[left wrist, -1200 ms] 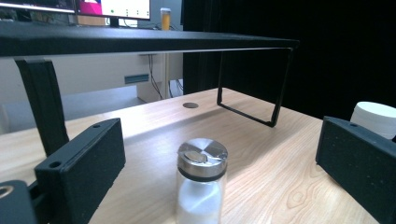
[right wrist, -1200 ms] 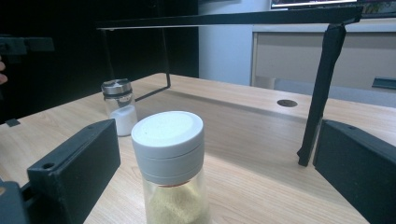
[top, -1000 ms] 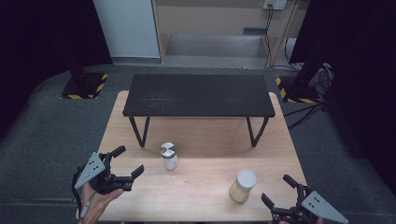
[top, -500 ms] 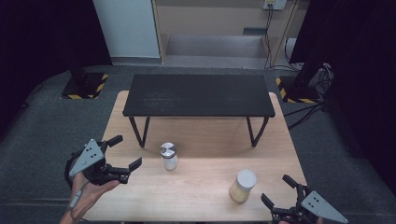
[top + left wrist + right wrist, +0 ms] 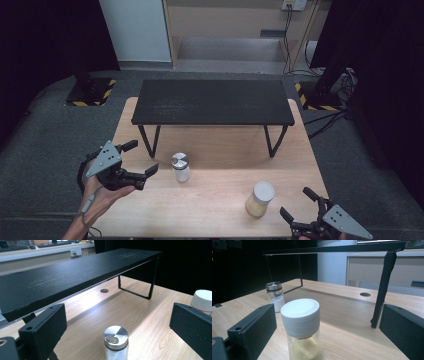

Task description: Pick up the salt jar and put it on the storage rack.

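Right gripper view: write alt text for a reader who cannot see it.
A white-lidded jar of yellowish powder stands on the wooden table between two open black jaws. Behind it to the left is a metal-capped shaker, beneath a black shelf.

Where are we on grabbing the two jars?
Nothing is gripped yet. Left claw is open, aimed at the steel-capped shaker, not touching. Right claw is open beside the white-lidded jar. Both jars stand upright on the table. Closing and lifting remain.
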The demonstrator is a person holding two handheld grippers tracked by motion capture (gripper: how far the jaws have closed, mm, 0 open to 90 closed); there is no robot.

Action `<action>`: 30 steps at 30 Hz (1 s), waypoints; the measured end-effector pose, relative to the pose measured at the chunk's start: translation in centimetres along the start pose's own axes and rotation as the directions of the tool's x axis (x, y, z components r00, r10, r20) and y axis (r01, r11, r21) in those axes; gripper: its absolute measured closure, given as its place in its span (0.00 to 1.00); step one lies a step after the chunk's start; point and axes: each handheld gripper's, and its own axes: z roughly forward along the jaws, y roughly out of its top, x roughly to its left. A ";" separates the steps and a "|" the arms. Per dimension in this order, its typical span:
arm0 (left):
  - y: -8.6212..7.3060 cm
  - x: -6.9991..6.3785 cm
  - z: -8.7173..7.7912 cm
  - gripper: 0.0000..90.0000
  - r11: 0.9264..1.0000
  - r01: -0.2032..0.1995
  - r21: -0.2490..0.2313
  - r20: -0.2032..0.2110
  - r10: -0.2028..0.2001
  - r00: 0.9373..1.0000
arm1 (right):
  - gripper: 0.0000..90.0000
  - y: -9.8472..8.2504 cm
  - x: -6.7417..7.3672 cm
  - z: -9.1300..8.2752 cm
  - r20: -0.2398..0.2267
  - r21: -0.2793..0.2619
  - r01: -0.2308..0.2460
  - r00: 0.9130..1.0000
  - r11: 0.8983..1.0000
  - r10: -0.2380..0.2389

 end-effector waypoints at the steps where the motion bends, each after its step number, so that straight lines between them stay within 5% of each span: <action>1: 0.0 0.1 0.1 0.00 1.000 0.006 -0.002 0.000 -0.006 1.000 | 0.01 0.0 0.0 0.0 -0.001 0.000 0.001 1.000 1.000 -0.001; 17: 0.3 1.1 4.1 0.00 0.995 0.001 0.098 0.033 -0.004 0.999 | 0.01 -0.1 0.0 0.0 0.003 0.000 -0.005 1.000 1.000 0.005; 30: -0.9 1.3 8.2 0.02 0.983 -0.013 0.184 0.055 0.003 0.998 | 0.02 -0.1 -0.1 0.0 0.004 0.000 -0.005 1.000 1.000 0.005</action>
